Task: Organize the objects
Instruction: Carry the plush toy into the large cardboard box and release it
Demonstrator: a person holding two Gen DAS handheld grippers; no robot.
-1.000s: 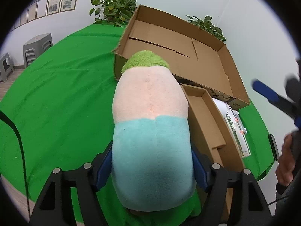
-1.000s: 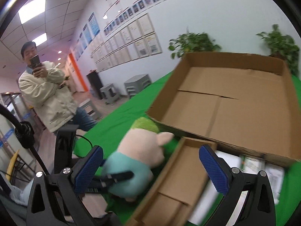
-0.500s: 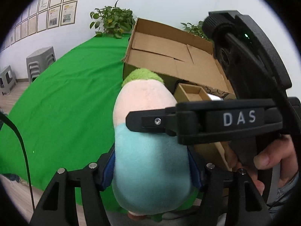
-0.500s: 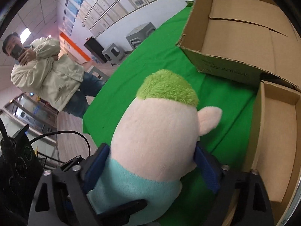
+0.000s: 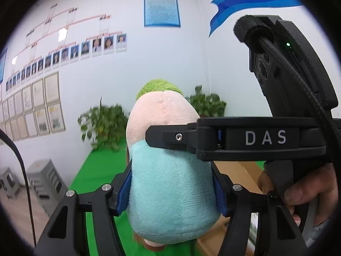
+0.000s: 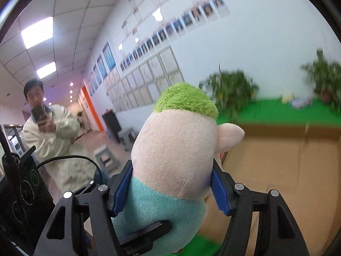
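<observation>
A plush toy [image 5: 170,170] with a teal body, pink head and green hair hangs in the air, held from two sides. My left gripper [image 5: 170,189] is shut on its teal body, blue pads pressed into the fabric. My right gripper [image 6: 170,188] grips the pink head [image 6: 174,149]; its jaws are closing, and both pads dent the plush. In the left wrist view, one right finger [image 5: 170,137] crosses the toy, with a hand [image 5: 302,189] on that gripper's handle. A left finger [image 6: 145,232] shows low in the right wrist view.
An open cardboard box [image 6: 287,170] lies beyond the toy on the green table cloth [image 6: 266,111]. Potted plants [image 6: 230,89] stand along the back wall. A person in a cream jacket [image 6: 55,140] stands at the left. Grey stools [image 5: 42,183] sit on the floor.
The right gripper came in from the side and closed on the toy's head. Both grippers then lifted the toy off the table, so the views now face the wall.
</observation>
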